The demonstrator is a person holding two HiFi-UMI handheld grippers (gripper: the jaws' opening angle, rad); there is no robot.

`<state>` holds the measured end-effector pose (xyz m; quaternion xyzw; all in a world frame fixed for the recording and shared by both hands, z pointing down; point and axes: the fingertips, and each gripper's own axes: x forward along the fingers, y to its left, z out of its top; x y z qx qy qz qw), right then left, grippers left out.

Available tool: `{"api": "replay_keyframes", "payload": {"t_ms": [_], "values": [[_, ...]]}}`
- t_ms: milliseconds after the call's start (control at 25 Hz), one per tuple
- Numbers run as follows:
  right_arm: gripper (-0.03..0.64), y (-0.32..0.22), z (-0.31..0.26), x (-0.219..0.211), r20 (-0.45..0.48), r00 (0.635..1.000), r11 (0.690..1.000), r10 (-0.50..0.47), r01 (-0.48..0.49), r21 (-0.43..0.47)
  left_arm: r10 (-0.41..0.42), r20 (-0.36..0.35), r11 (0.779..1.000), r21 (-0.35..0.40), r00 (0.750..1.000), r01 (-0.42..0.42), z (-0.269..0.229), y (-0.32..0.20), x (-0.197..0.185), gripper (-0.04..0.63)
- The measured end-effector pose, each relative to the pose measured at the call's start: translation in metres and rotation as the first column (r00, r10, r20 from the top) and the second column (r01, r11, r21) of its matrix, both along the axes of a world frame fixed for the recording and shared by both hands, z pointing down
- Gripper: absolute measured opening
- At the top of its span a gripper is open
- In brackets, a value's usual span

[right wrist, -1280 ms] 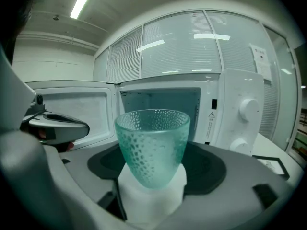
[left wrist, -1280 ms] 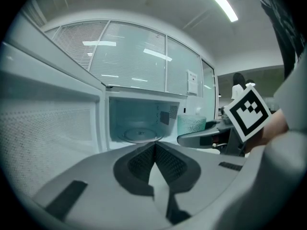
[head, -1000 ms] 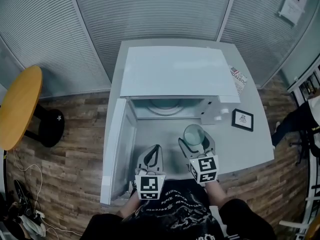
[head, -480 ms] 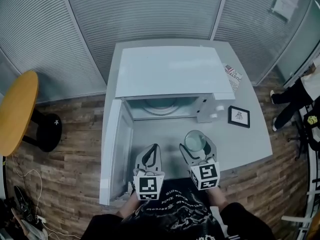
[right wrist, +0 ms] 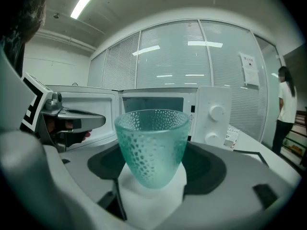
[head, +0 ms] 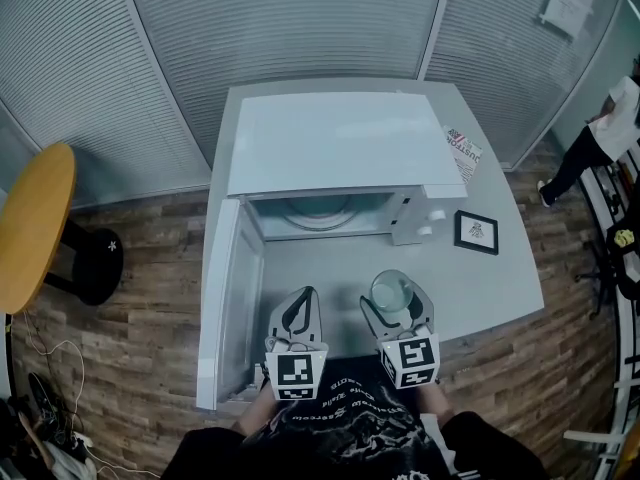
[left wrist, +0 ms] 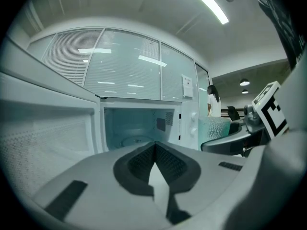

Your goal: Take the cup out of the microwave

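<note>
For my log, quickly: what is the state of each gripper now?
Left gripper: closed, empty.
Right gripper: closed on the cup.

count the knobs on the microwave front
2 round white knobs, both on the control panel of the white microwave, right of its open cavity: upper knob, lower knob just below. None seem hidden.

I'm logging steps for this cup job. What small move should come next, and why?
Probably lower the right tool and set the cup on the bare table. The cup is already outside the microwave, clamped between the jaws, and free tabletop lies in front of the open door.
</note>
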<state>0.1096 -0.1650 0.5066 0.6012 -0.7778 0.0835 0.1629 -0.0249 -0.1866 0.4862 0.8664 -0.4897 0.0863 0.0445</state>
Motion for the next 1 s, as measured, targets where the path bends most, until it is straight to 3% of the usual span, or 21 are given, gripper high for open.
{"api": "replay_keyframes", "payload": {"t_ms": [1000], "values": [[0.362,-0.0026,-0.0065,0.0014,0.006,1.000,0.999,0.001,-0.001,0.032,-0.008,0.004,1.000,-0.020,1.000,0.008,0.0057,-0.0023,-0.0006,0.007]]}}
